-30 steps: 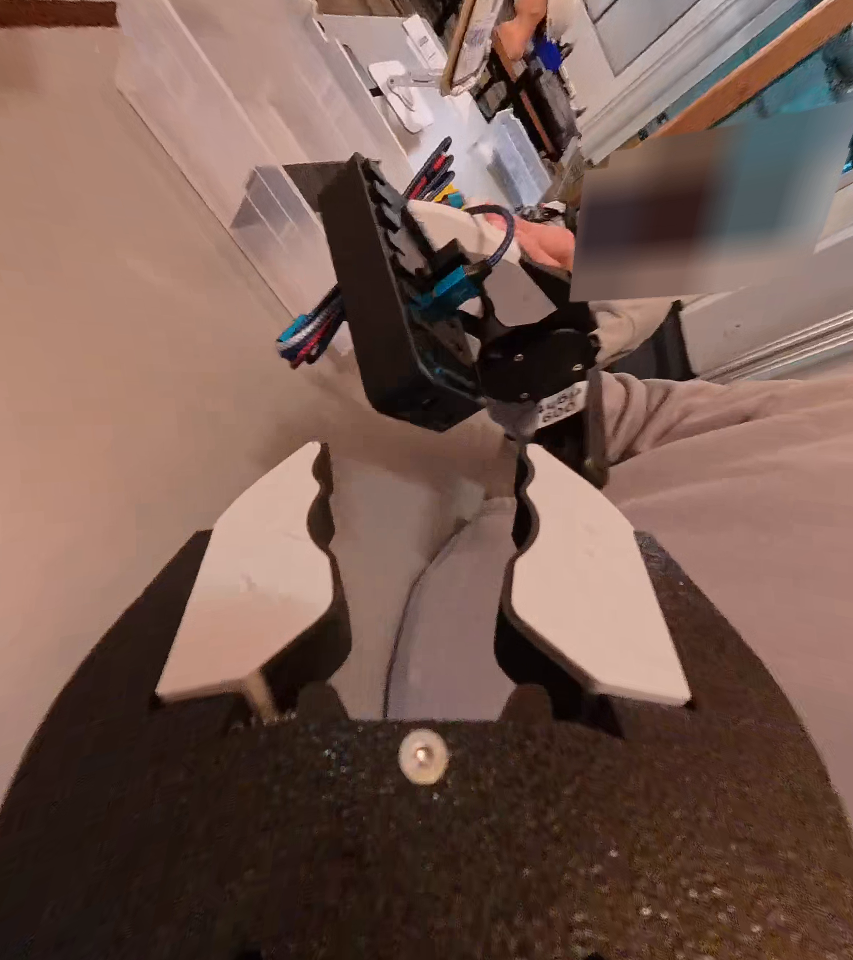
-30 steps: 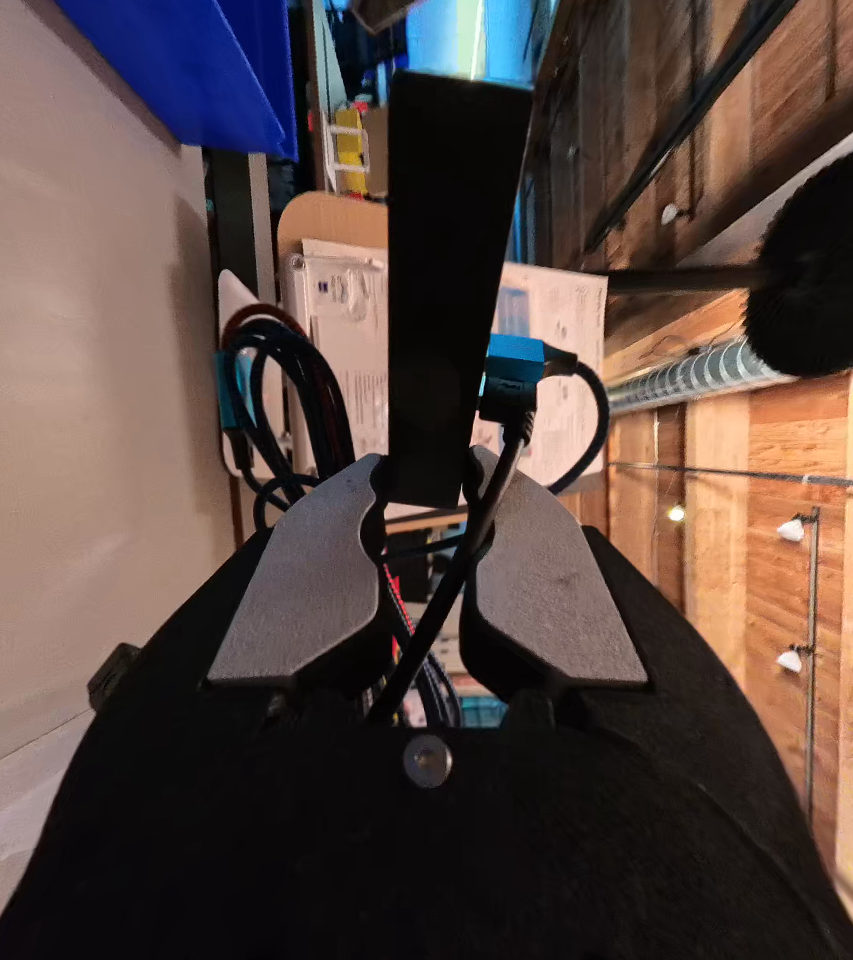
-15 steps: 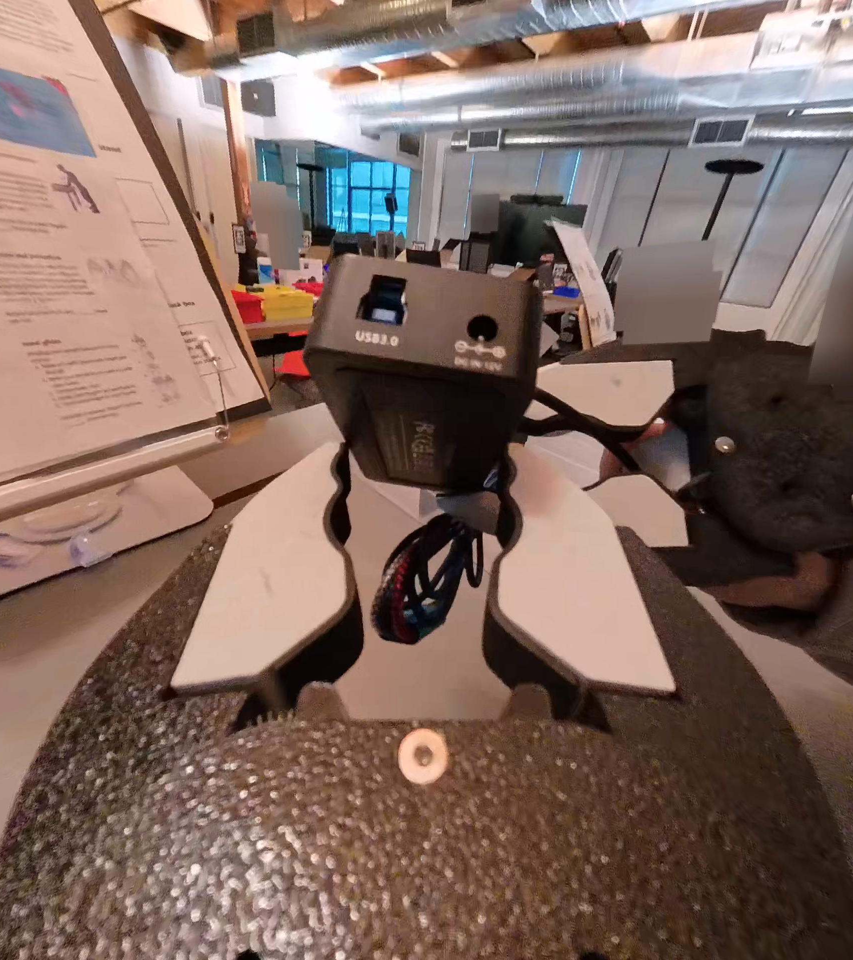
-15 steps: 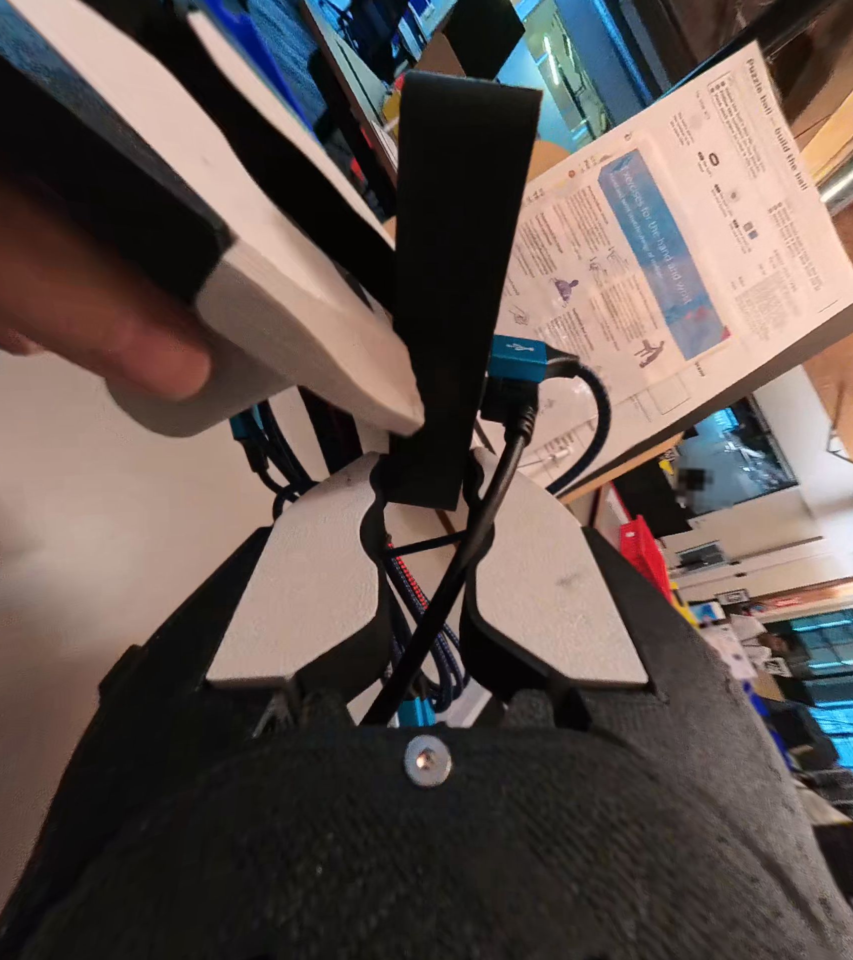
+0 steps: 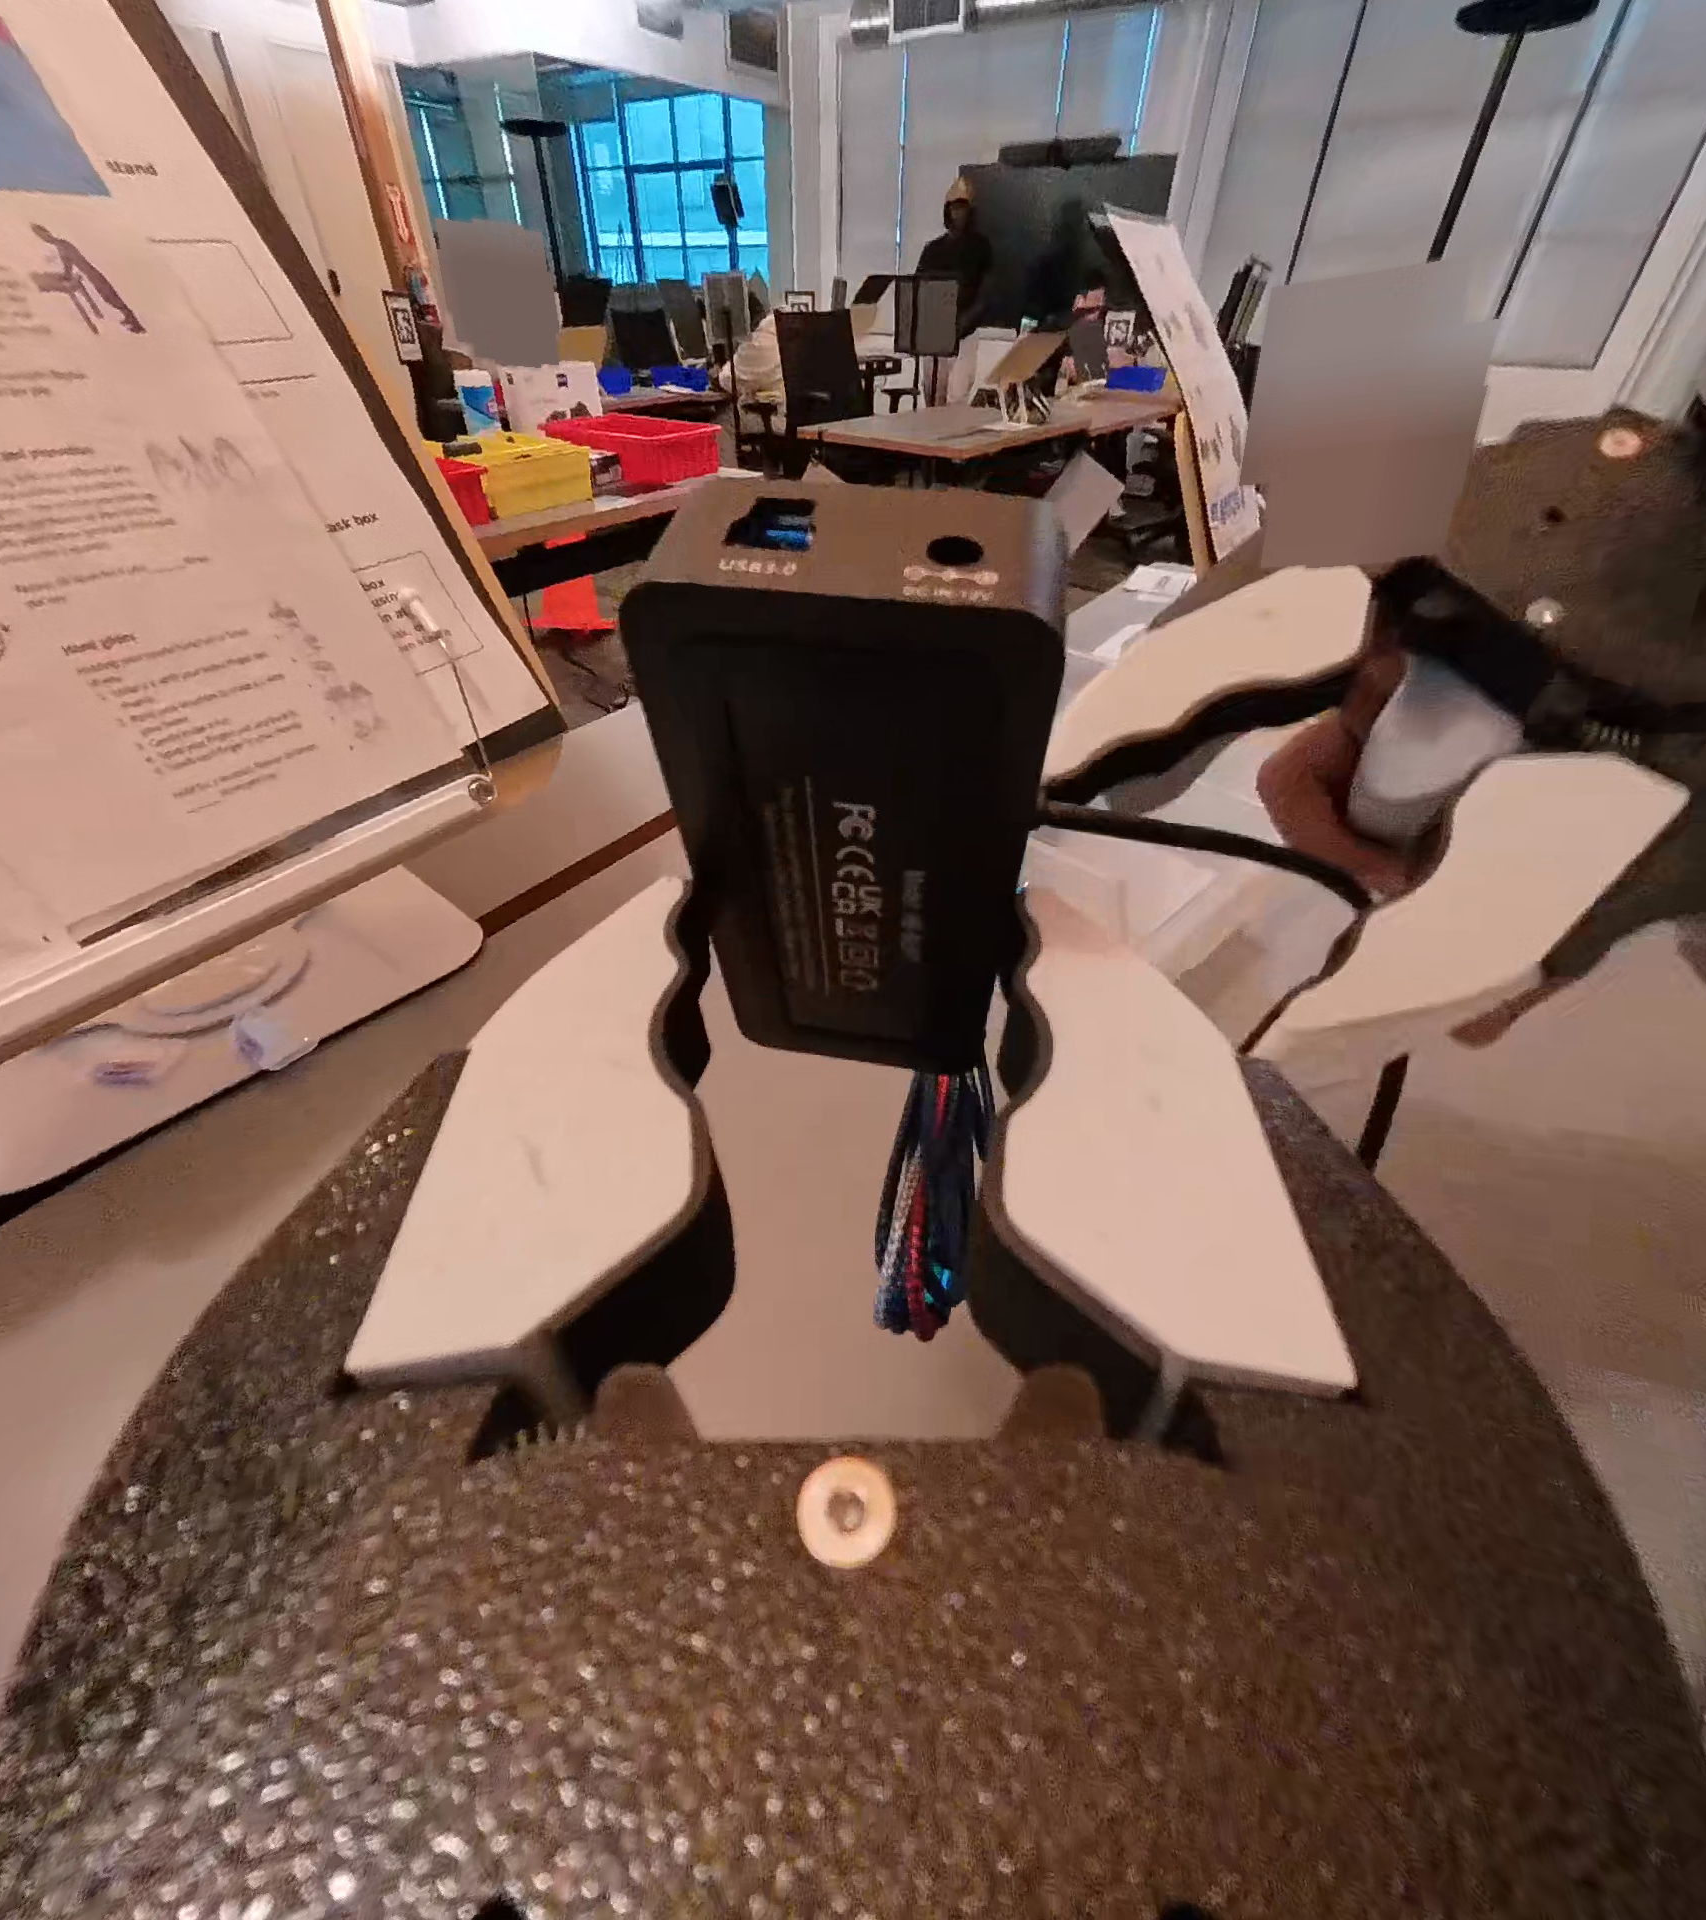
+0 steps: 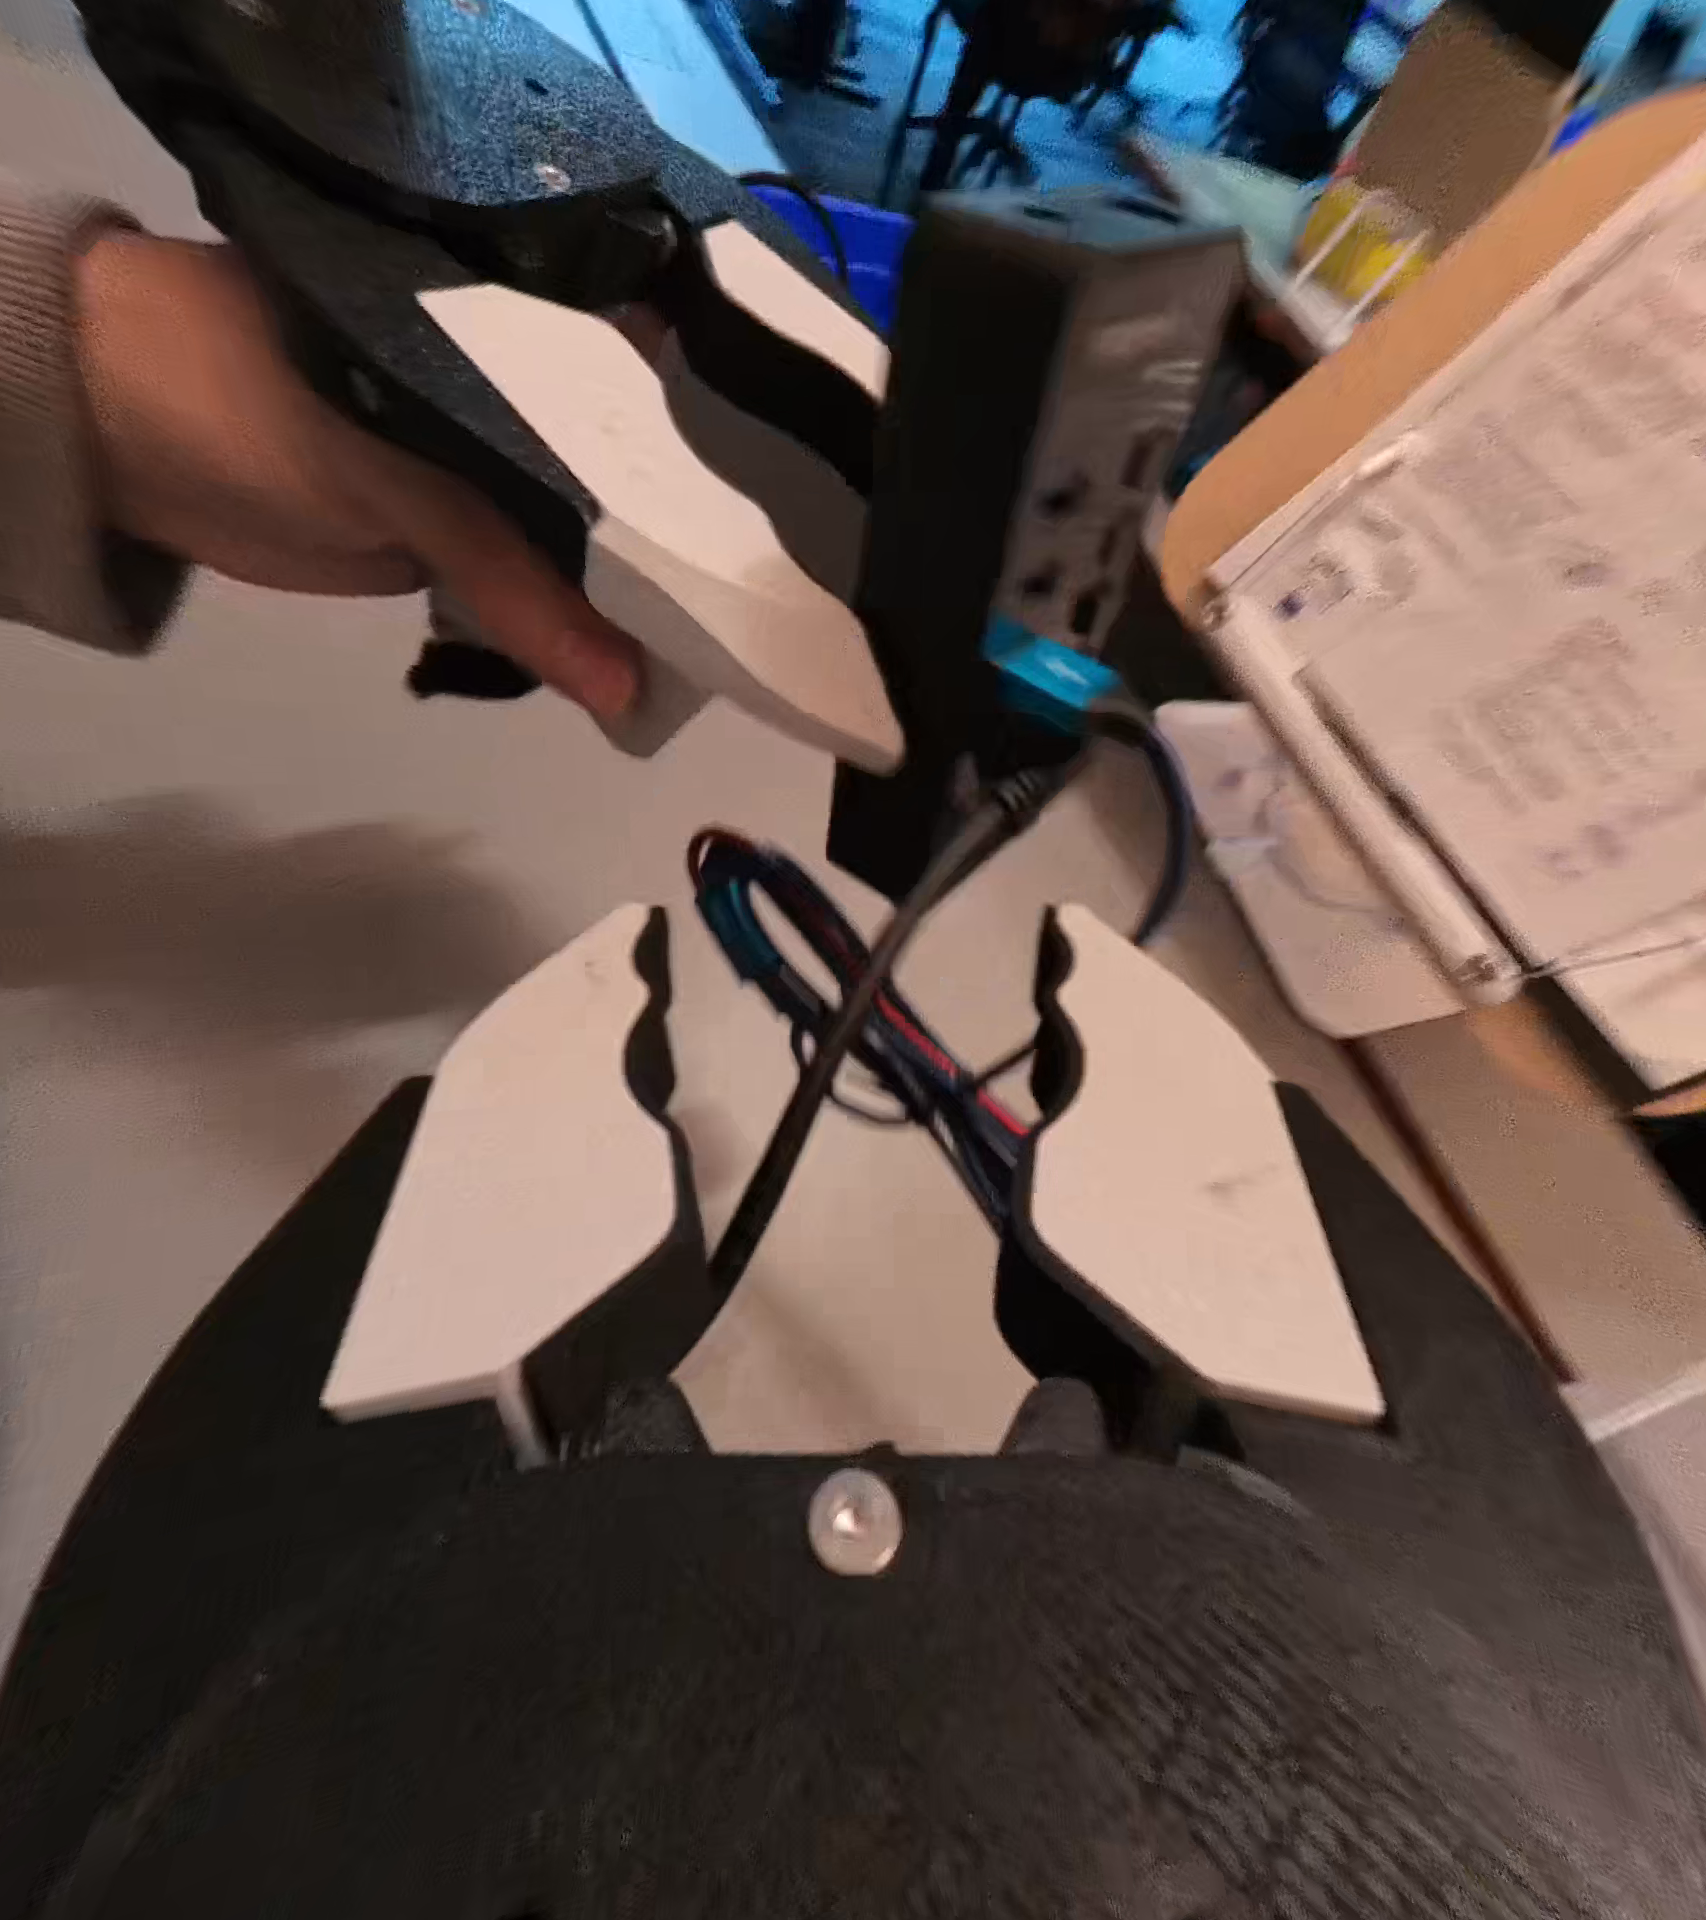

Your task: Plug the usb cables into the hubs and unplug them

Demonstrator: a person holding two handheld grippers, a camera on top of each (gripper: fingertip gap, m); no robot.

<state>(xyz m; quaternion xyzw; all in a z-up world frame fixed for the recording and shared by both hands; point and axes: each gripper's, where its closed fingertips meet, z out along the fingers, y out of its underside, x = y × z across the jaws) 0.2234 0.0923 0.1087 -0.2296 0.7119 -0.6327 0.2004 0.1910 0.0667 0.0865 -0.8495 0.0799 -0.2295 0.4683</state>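
The left gripper (image 5: 849, 935) pinches the lower end of the black USB hub (image 5: 859, 790), which stands upright between its white fingers (image 5: 548, 1132) (a bundle of braided cables (image 5: 932, 1205) hangs below). The right gripper (image 6: 849, 956) is spread, holding nothing, its tips just near the hub's bottom; a black cable (image 6: 828, 1039) crosses its gap. A blue plug (image 6: 1046, 681) sits in the hub's side. A document stand (image 5: 153, 582) stands left.
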